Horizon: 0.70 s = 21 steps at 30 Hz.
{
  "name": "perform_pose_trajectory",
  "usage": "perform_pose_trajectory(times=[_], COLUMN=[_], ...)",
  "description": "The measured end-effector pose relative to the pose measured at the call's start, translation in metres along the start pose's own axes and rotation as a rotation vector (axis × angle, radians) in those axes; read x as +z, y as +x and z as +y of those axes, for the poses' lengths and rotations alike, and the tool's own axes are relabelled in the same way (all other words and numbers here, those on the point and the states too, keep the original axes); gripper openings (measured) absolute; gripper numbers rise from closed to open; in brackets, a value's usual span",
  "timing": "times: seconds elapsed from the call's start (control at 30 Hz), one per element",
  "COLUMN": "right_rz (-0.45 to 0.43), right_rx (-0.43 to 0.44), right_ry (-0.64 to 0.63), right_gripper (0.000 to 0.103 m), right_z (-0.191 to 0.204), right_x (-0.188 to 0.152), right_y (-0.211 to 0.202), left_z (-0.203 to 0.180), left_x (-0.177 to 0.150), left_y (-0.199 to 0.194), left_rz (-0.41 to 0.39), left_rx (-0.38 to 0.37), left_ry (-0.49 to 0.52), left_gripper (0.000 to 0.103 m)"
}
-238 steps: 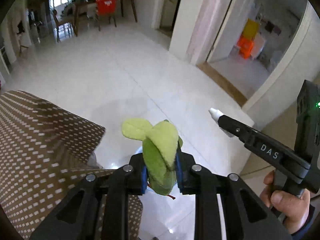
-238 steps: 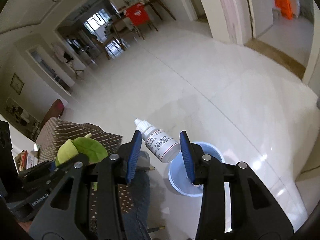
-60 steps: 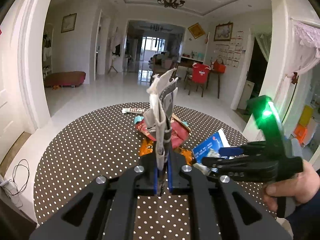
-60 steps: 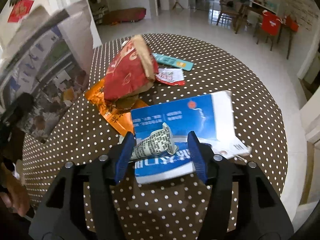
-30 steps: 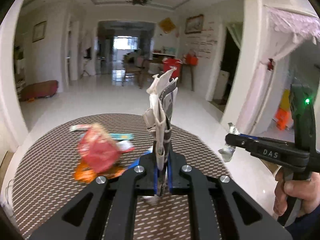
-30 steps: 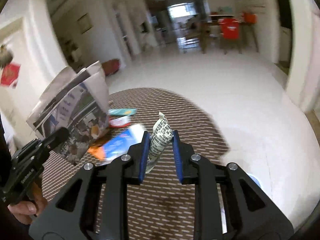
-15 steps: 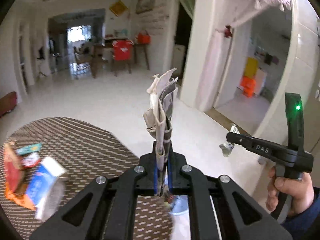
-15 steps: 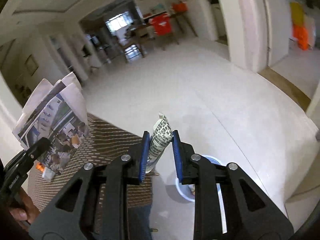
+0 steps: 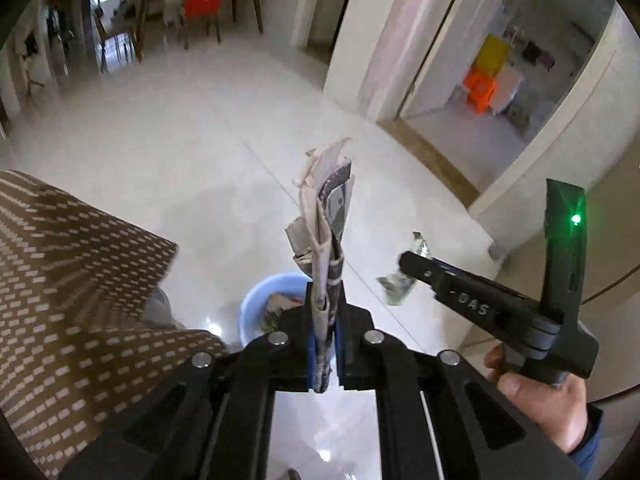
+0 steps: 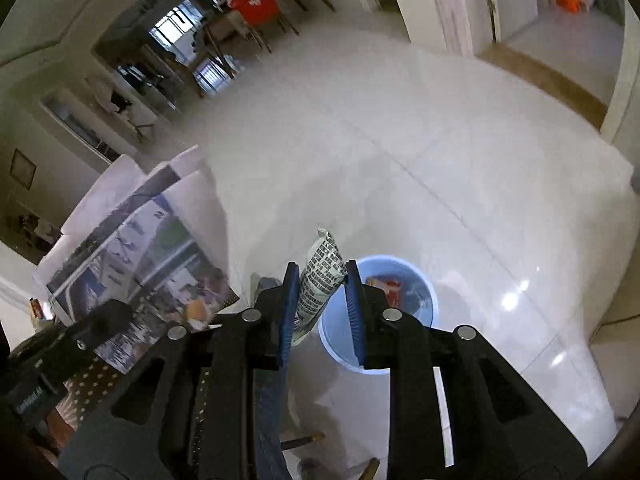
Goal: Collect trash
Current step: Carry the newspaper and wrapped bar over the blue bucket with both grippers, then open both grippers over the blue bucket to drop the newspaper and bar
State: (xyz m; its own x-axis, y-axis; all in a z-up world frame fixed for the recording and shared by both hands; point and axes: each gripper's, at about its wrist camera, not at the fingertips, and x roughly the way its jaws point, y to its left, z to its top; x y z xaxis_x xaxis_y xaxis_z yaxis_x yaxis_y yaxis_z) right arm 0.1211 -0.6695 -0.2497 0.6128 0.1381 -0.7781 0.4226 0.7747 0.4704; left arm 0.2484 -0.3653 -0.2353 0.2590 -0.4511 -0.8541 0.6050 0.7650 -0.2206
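Note:
My left gripper (image 9: 325,300) is shut on a folded newspaper (image 9: 326,216) that stands up between its pads. It hangs over the floor just past the table edge, above a light blue bin (image 9: 256,308) with trash inside. My right gripper (image 10: 320,284) is shut on a crumpled printed wrapper (image 10: 322,276) beside the blue bin (image 10: 430,312). In the left wrist view the right gripper (image 9: 408,264) sits to the right with the wrapper (image 9: 394,288) at its tip. The right wrist view has the newspaper (image 10: 132,248) and left gripper (image 10: 108,316) at the left.
A round table with a brown dotted cloth (image 9: 60,280) fills the lower left. A hand (image 9: 548,408) holds the right gripper's handle. Glossy white floor tiles (image 9: 180,140) stretch to chairs (image 9: 200,0), a pillar and a doorway (image 9: 460,120) farther off.
Both views have swung off the table top and down to the floor. Both grippers have moved past the table edge and lower, over the blue bin, still holding the newspaper and the wrapper.

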Motion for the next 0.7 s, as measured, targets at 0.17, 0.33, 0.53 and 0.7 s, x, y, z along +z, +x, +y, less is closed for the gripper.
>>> perform_pose_trajectory(times=[0.17,0.33,0.53,0.7], right_rz=[0.05,0.058,0.047,0.028], right_rx=[0.029,0.022,0.002,-0.049], right_ry=[0.095,0.098,0.104,0.104], right_gripper=[0.064,0.074,0.089,0.097], right_z=[-0.017,-0.019,-0.019,-0.017], right_x=[0.0,-0.005,-0.003,-0.003], right_y=[0.022,0.027,0.025,0.019], left_z=[0.004,0.016,0.017,0.002], left_x=[-0.003,0.0,0.004,0.005], left_y=[0.041,0.042,0.032,0.004], left_rz=[0.106,0.07,0.042,-0.008], left_rx=[0.002,0.069,0.1,0.104], left_ry=[-0.005,-0.051,-0.08,-0.048], left_gripper=[0.036,0.09,0.09,0.09])
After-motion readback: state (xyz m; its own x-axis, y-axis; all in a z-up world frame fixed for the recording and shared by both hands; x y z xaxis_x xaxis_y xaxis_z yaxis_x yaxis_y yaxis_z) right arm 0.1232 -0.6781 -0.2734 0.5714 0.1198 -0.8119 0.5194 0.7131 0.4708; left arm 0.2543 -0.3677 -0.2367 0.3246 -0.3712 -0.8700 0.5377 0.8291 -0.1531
